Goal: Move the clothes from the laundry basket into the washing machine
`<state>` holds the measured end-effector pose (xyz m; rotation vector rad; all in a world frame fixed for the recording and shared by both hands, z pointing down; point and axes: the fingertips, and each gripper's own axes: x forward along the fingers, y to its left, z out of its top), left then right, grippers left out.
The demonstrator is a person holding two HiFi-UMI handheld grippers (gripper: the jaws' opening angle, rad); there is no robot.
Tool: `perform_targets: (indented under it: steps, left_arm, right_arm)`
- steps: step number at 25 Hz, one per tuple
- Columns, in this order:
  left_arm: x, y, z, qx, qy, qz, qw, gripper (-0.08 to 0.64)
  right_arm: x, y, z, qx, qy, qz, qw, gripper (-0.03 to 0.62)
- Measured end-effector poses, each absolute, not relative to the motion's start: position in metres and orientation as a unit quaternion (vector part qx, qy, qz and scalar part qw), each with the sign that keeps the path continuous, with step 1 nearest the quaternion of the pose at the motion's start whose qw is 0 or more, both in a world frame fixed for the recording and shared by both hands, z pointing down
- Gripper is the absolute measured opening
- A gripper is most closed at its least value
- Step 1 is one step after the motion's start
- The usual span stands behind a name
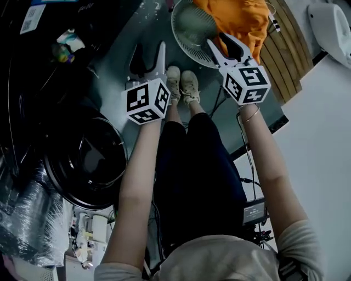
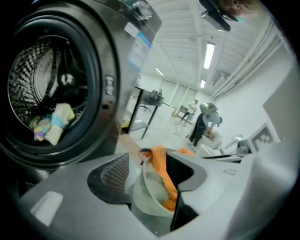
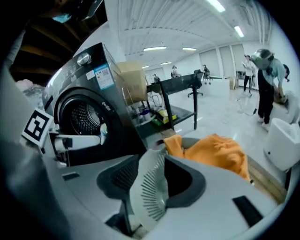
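While both point toward the basket, my left gripper (image 1: 149,59) has its jaws apart with nothing between them, and my right gripper (image 1: 224,46) the same. Laundry basket (image 1: 189,27) with orange garment (image 1: 238,16) lies at 12 o'clock. Washing machine (image 1: 66,181) is at 8 o'clock, with clothes (image 2: 52,123) in the drum.

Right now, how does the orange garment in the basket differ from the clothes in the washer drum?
The orange garment is one bright colour; the clothes in the drum are pale yellow and light blue. The orange garment drapes over the laundry basket; the drum clothes lie bunched at its bottom. Both are cloth.
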<state>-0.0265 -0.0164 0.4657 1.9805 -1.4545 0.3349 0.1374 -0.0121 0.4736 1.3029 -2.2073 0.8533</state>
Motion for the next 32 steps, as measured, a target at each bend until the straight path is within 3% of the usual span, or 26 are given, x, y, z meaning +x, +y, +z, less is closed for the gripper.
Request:
perform_targets:
  steps: [3, 7, 10, 14, 15, 17, 21, 24, 29, 32]
  left_arm:
    - [0.008, -0.003, 0.474, 0.772, -0.521, 0.14, 0.336, 0.239]
    - [0.044, 0.001, 0.488, 0.791, -0.494, 0.157, 0.327, 0.091]
    - [0.061, -0.001, 0.496, 0.8, -0.47, 0.158, 0.339, 0.017]
    - [0.075, -0.001, 0.507, 0.802, -0.439, 0.149, 0.378, 0.011]
    - [0.076, -0.001, 0.509, 0.803, -0.434, 0.148, 0.381, 0.011]
    - [0.081, 0.004, 0.512, 0.813, -0.409, 0.141, 0.391, 0.012]
    - [0.087, 0.013, 0.51, 0.838, -0.352, 0.13, 0.397, 0.018]
    - [0.08, 0.016, 0.498, 0.847, -0.345, 0.122, 0.386, 0.062]
    - [0.072, 0.023, 0.468, 0.876, -0.312, 0.12, 0.348, 0.313]
    - [0.072, 0.03, 0.444, 0.9, -0.288, 0.122, 0.304, 0.347]
  right_arm:
    - [0.201, -0.001, 0.498, 0.494, -0.769, 0.296, 0.278, 0.163]
    - [0.273, 0.013, 0.537, 0.539, -0.709, 0.304, 0.338, 0.163]
    - [0.302, 0.016, 0.564, 0.566, -0.672, 0.328, 0.348, 0.181]
    - [0.318, 0.019, 0.598, 0.579, -0.631, 0.362, 0.369, 0.204]
    - [0.319, 0.021, 0.605, 0.575, -0.623, 0.365, 0.384, 0.188]
    - [0.316, 0.026, 0.611, 0.56, -0.622, 0.367, 0.406, 0.021]
    - [0.283, 0.013, 0.583, 0.532, -0.685, 0.357, 0.346, 0.015]
    - [0.251, 0.008, 0.55, 0.491, -0.738, 0.338, 0.316, 0.015]
    - [0.196, 0.011, 0.485, 0.432, -0.803, 0.305, 0.275, 0.015]
    - [0.143, 0.02, 0.446, 0.37, -0.848, 0.291, 0.246, 0.015]
